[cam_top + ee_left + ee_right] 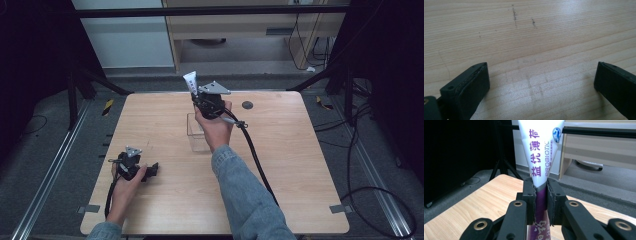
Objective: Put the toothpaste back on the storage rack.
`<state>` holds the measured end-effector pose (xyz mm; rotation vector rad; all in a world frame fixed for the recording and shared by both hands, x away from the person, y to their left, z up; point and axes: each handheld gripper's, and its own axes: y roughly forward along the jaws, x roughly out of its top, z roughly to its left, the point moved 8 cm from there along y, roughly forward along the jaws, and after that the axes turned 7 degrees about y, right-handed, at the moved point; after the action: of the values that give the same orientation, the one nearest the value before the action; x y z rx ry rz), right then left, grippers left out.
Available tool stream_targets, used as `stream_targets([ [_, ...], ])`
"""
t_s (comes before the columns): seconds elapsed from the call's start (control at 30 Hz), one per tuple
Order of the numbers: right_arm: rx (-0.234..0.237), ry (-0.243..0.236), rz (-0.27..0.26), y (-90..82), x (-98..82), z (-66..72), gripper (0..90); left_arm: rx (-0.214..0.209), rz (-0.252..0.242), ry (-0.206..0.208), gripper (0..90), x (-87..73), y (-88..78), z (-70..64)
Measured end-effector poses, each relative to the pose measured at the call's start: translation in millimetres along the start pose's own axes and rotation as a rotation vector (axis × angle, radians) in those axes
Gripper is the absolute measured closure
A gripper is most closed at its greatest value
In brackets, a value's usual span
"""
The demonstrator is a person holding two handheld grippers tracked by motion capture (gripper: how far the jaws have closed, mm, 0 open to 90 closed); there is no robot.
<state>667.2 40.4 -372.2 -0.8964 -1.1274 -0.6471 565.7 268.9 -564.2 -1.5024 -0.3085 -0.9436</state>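
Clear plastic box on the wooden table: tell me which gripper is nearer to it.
Right. The right gripper, holding a white and purple tube, hovers over the clear plastic box; the left gripper rests well off to its left.

Desk (300,165): light wood, square.
Clear box (196,133): on the desk, just below the right tool (197,97).
Dark disc (247,105): right of that tool.

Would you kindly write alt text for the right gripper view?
A white and purple tube stands upright, clamped between the right gripper's black fingers. Below lies a wooden table, with dark floor beyond.
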Motion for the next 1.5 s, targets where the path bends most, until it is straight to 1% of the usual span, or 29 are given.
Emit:
stream_targets([
  [0.1,0.002,-0.001,0.003,0.8,-3.7,1.5,78.9,0.000,-0.001,-0.001,0.0,0.1,0.0,0.0],
  [0.3,-0.004,0.005,0.016,0.5,-13.6,-0.9,78.9,0.000,0.000,0.000,0.0,0.0,0.0,0.0],
  [0.53,-0.007,0.011,0.026,1.9,-20.5,-1.8,78.8,0.000,0.000,0.000,0.0,0.1,0.0,0.0],
  [0.97,-0.004,-0.008,0.044,4.5,-28.6,0.8,78.7,0.000,0.000,0.000,0.0,0.0,0.0,0.0],
  [1.03,-0.006,-0.018,0.050,5.7,-30.0,0.8,78.7,0.000,0.000,0.001,0.0,0.0,-0.1,-0.1],
  [1.2,-0.013,-0.018,0.069,7.7,-35.1,-1.3,78.6,0.001,0.000,0.000,0.0,0.0,0.0,0.0],
  [1.37,-0.024,-0.015,0.090,8.8,-43.9,-4.8,78.6,0.000,0.000,0.000,0.0,0.0,0.0,0.0],
  [1.5,-0.027,-0.016,0.096,8.3,-46.7,-5.9,78.6,0.000,0.001,0.002,0.0,0.0,-0.1,0.0],
])
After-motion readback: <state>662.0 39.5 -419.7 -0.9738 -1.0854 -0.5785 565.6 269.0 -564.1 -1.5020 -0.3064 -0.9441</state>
